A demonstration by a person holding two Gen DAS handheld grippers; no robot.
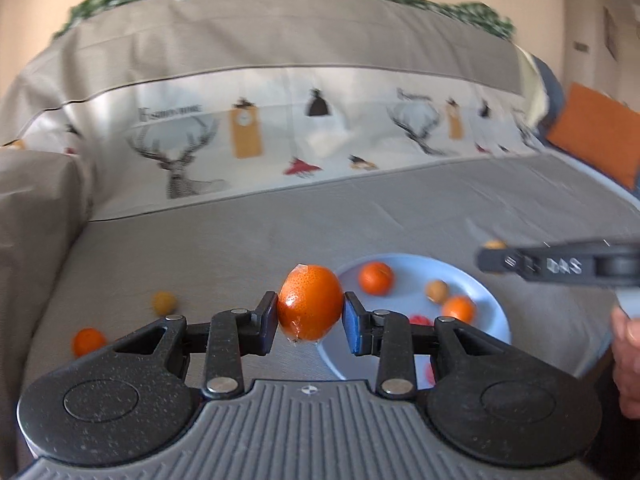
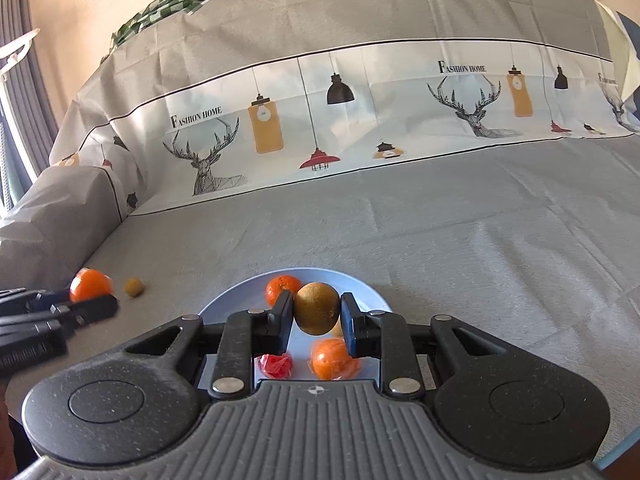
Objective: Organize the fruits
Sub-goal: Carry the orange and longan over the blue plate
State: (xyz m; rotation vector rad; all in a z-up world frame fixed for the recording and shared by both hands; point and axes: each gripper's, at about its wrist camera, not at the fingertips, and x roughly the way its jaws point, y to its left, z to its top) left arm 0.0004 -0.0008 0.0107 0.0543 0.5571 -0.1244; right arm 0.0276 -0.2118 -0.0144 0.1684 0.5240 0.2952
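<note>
Hand-held gripper on our right (image 2: 316, 316) clamps a kiwi (image 2: 317, 308) over the plate (image 2: 372, 292) at frame centre; we judge release next, while our left hand-held gripper (image 1: 310, 312) grips an orange (image 1: 310, 306).

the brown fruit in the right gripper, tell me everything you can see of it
The brown fruit is small, egg-shaped and olive-brown, with a dull, slightly fuzzy-looking skin, like a kiwi. It stands upright, pinched at its sides between the two pads of the right gripper, which is shut on it. It hangs in the air above the pale blue plate, touching nothing but the pads. Behind and below it on the plate lie oranges and a red piece. In the left wrist view only its tip shows.
</note>
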